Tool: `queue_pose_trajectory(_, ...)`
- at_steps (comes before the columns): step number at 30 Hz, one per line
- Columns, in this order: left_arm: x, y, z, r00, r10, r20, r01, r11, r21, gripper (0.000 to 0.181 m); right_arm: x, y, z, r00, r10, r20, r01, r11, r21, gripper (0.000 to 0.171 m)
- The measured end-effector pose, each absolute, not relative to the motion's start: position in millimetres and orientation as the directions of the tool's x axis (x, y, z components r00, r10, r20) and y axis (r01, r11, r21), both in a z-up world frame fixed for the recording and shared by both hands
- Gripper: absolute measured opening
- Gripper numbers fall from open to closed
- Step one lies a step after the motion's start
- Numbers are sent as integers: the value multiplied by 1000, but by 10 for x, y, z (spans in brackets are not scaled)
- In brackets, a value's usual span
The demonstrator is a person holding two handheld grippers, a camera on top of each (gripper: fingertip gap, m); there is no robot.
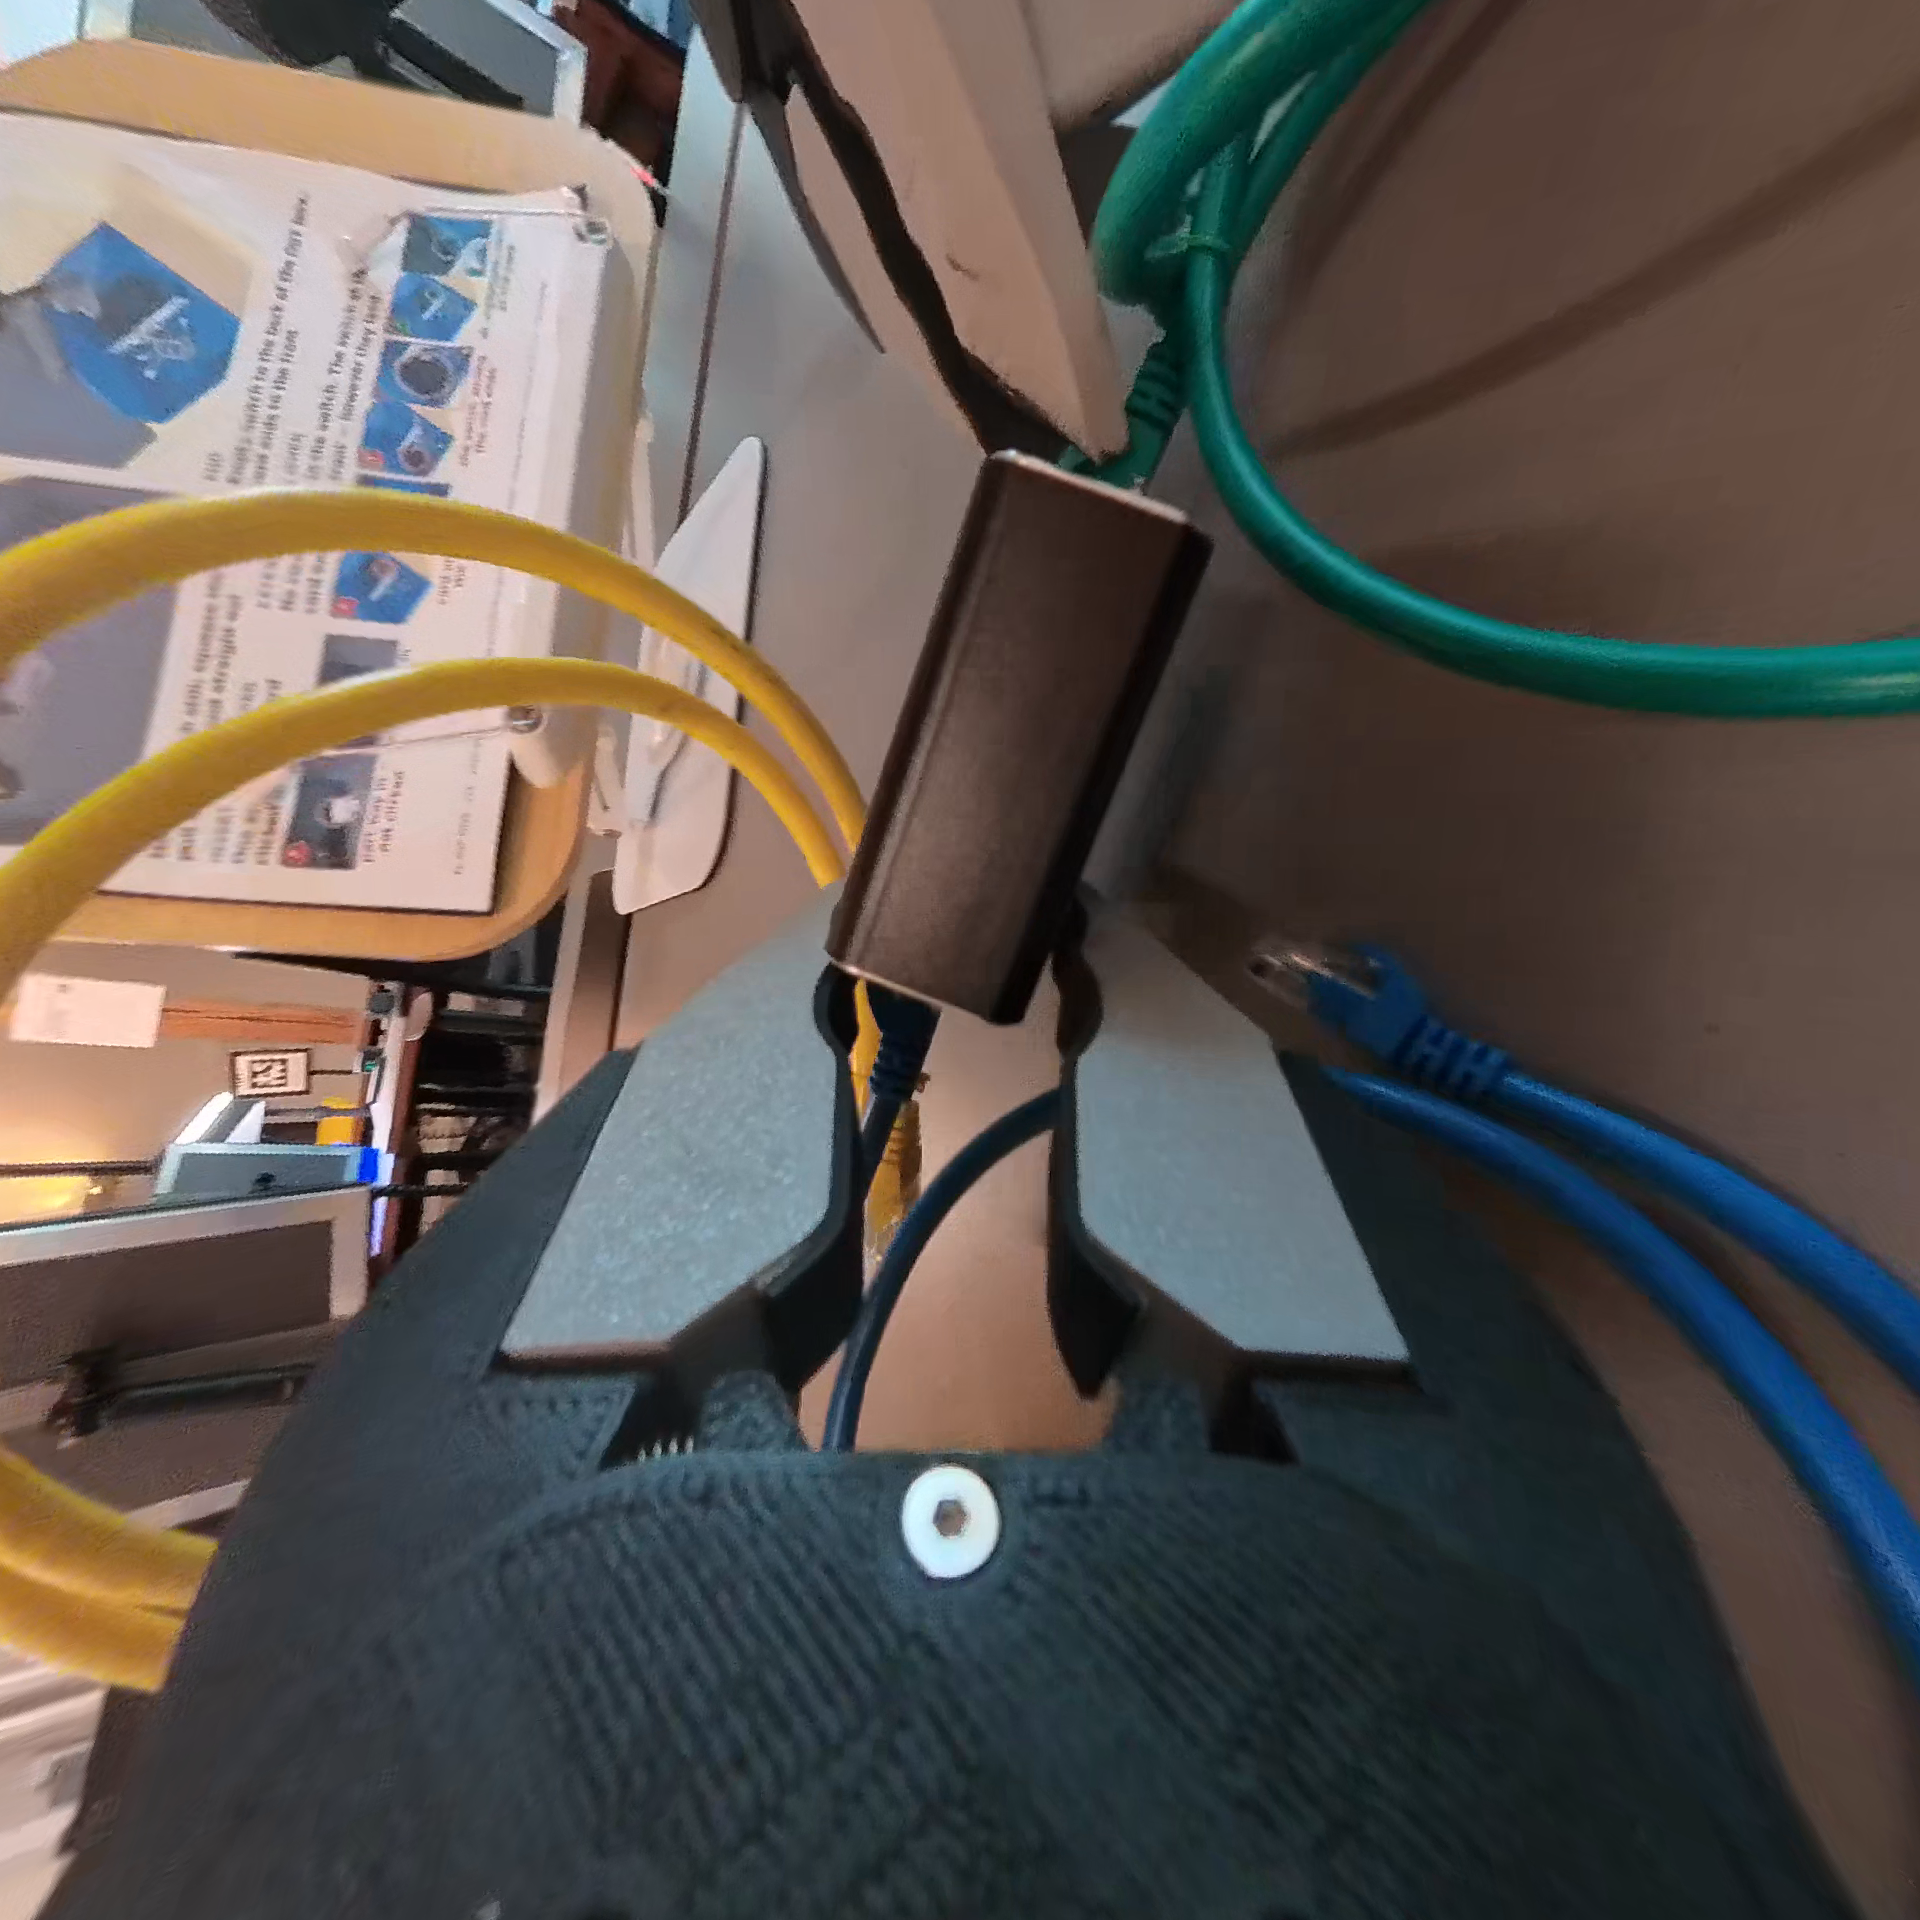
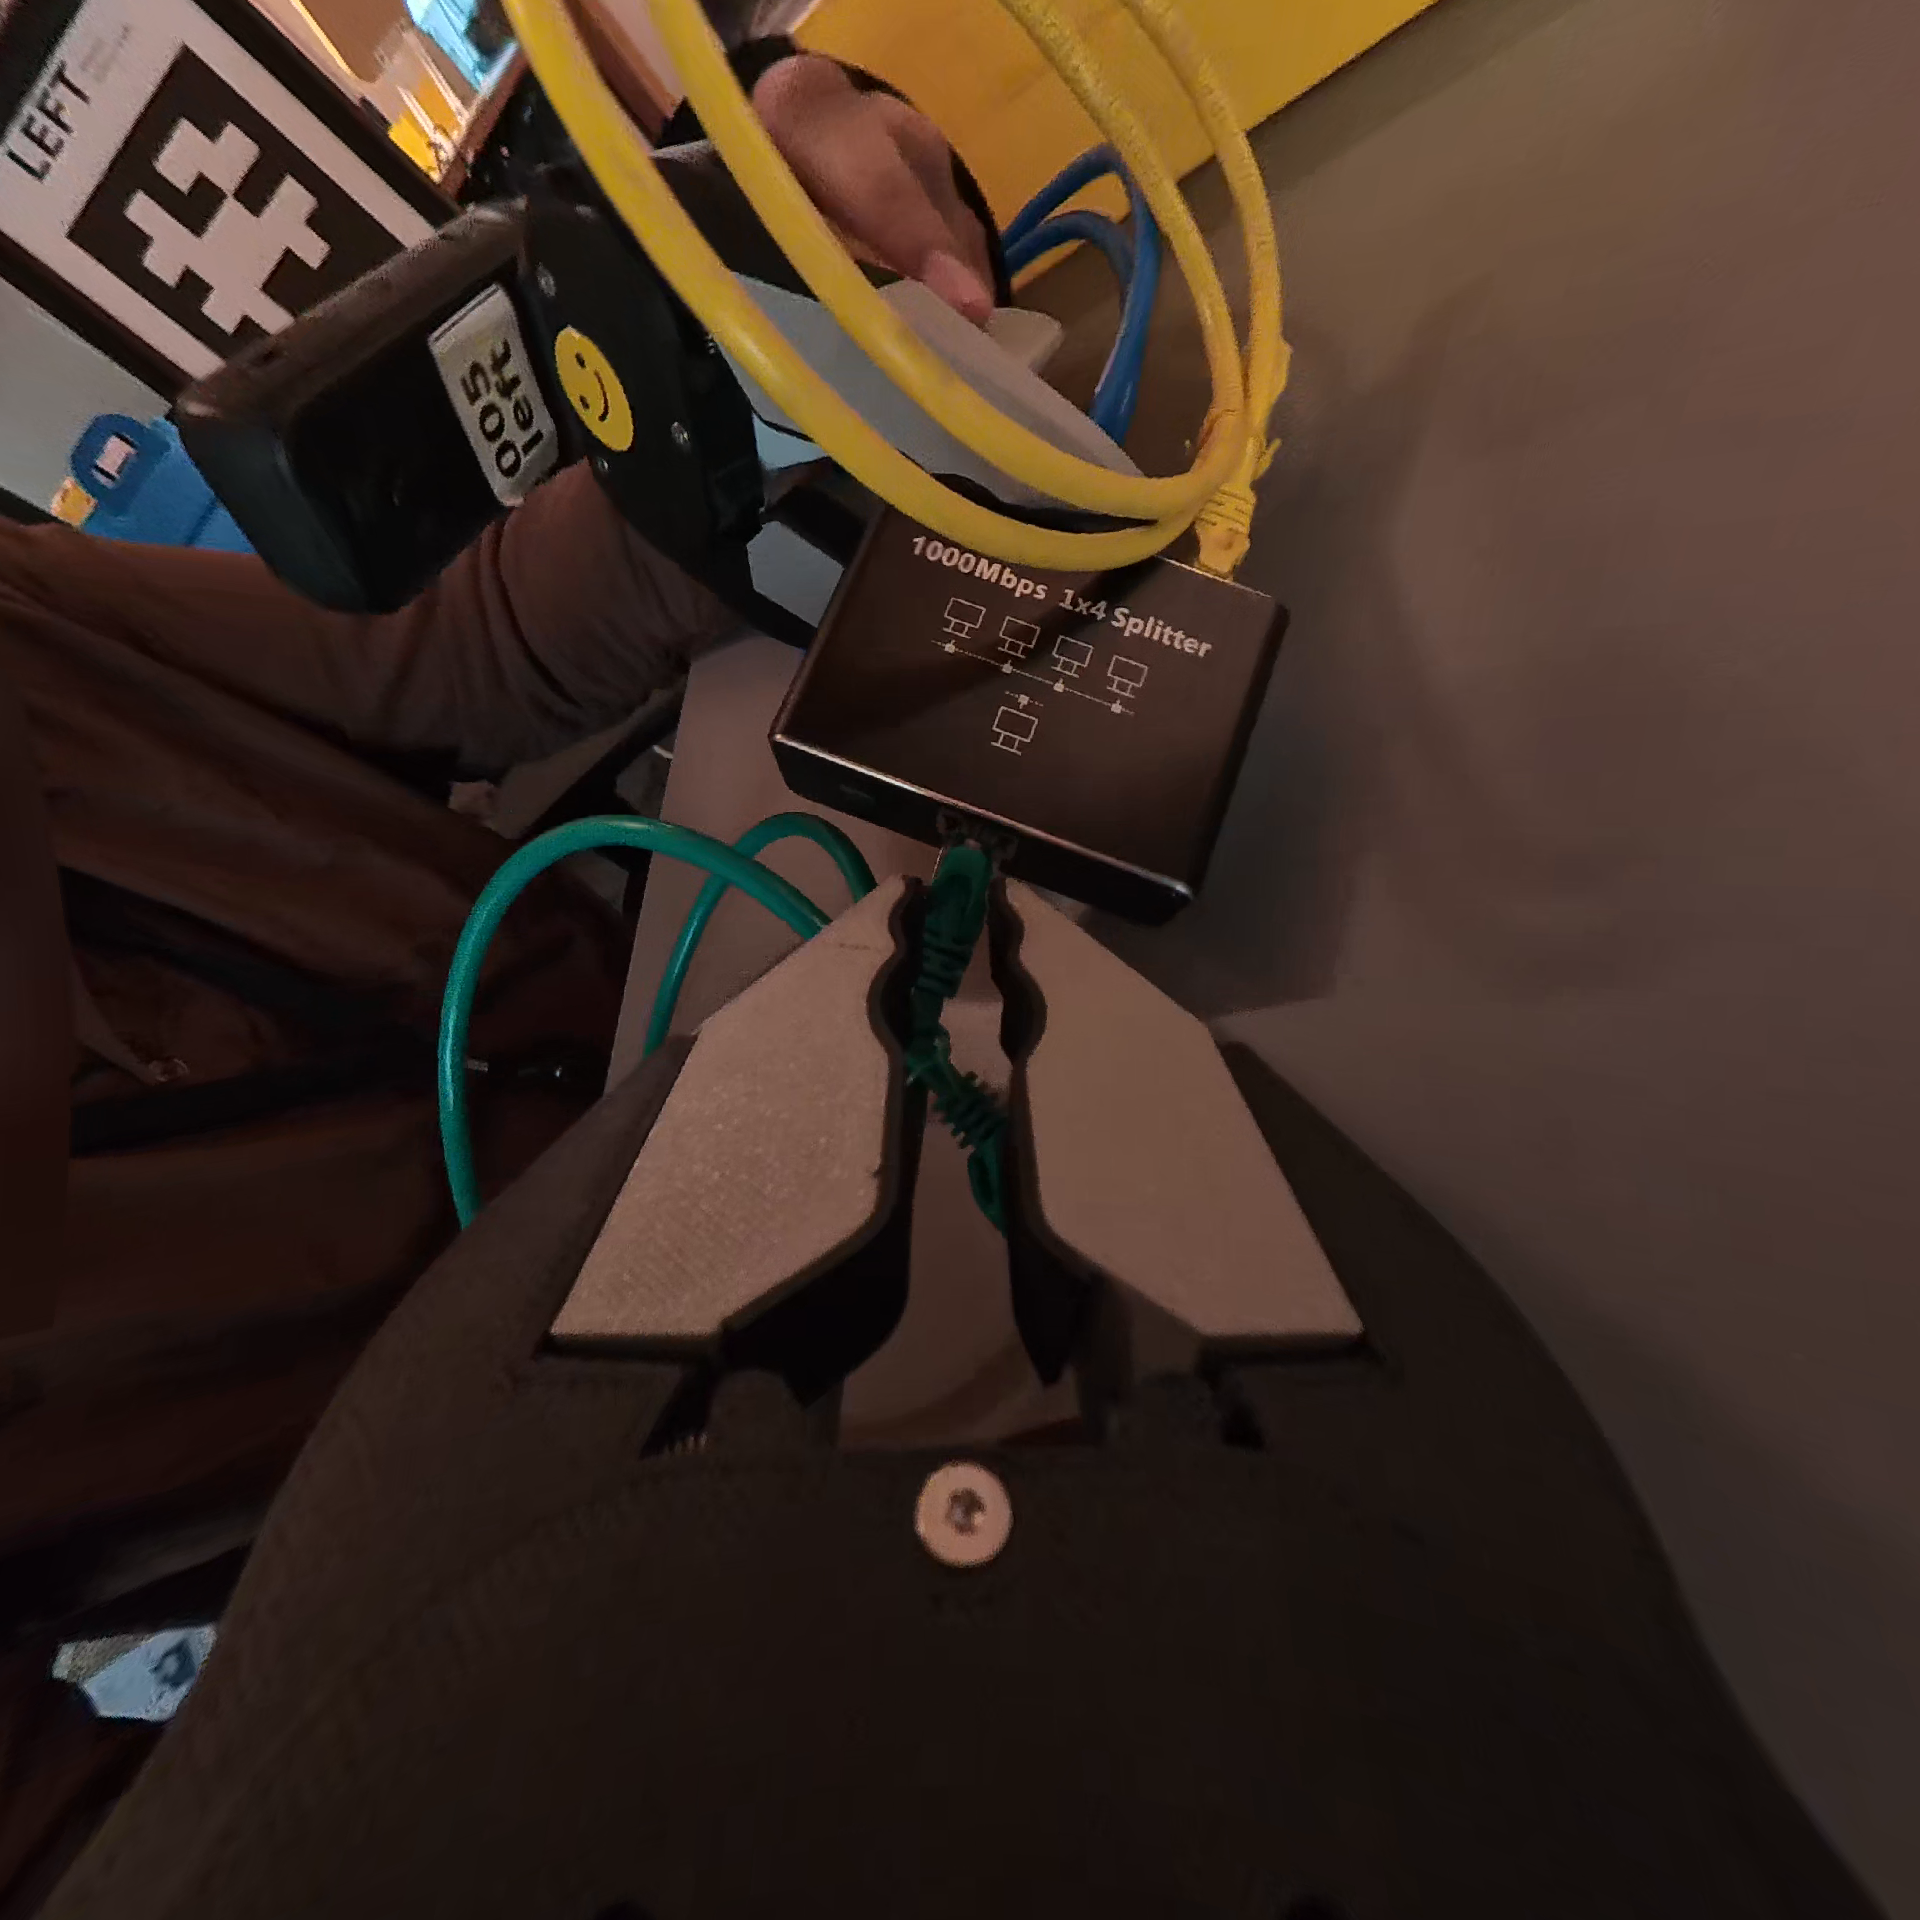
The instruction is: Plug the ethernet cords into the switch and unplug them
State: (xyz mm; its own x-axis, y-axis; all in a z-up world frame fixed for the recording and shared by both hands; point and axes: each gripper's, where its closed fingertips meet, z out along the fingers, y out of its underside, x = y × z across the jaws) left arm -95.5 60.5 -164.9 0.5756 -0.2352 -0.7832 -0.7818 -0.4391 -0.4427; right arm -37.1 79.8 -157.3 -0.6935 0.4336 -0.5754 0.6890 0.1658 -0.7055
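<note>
- Switch (image 1: 1013, 738) sits clamped at the tips of the left hand-held gripper (image 1: 951, 997).
- Right hand-held gripper (image 2: 951, 914) pinches the green cord (image 2: 951, 956), its plug at the switch's near port.

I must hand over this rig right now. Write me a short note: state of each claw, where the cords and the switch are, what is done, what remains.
Left claw: shut on the small dark metal switch box, holding it off the grey table.
Right claw: closed around the green ethernet cord's plug, which sits in the near port.
Yellow ethernet cord: one end plugged into the far side.
Light blue ethernet cord: its plug lies loose on the table.
Dark blue cable: enters the switch beside the yellow.
Left: whether green is going in or out cannot be told; light blue is unplugged.
</note>
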Motion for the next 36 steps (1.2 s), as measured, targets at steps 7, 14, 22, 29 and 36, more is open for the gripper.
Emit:
queue_pose_trajectory(7,-955,649,-1522,532,-175,-828,-790,-455,-412,34,-400,879,-1476,-691,450,-566,677,131,-724,9)
queue_pose_trajectory(14,-918,623,-1714,604,-237,-761,-758,-467,-456,33,-395,868,-1569,-707,510,-490,657,215,-723,8)
queue_pose_trajectory(22,-939,619,-1705,397,-255,-882,-835,-498,-233,32,-443,893,-1695,-695,576,-430,657,268,-704,8)
queue_pose_trajectory(29,-934,623,-1698,371,-256,-893,-825,-532,-190,32,-496,895,-1675,-706,609,-361,622,289,-728,2)
queue_pose_trajectory(36,-934,657,-1493,322,-166,-932,-843,-498,-203,32,-483,1062,-1519,-654,640,-402,652,208,-730,27)
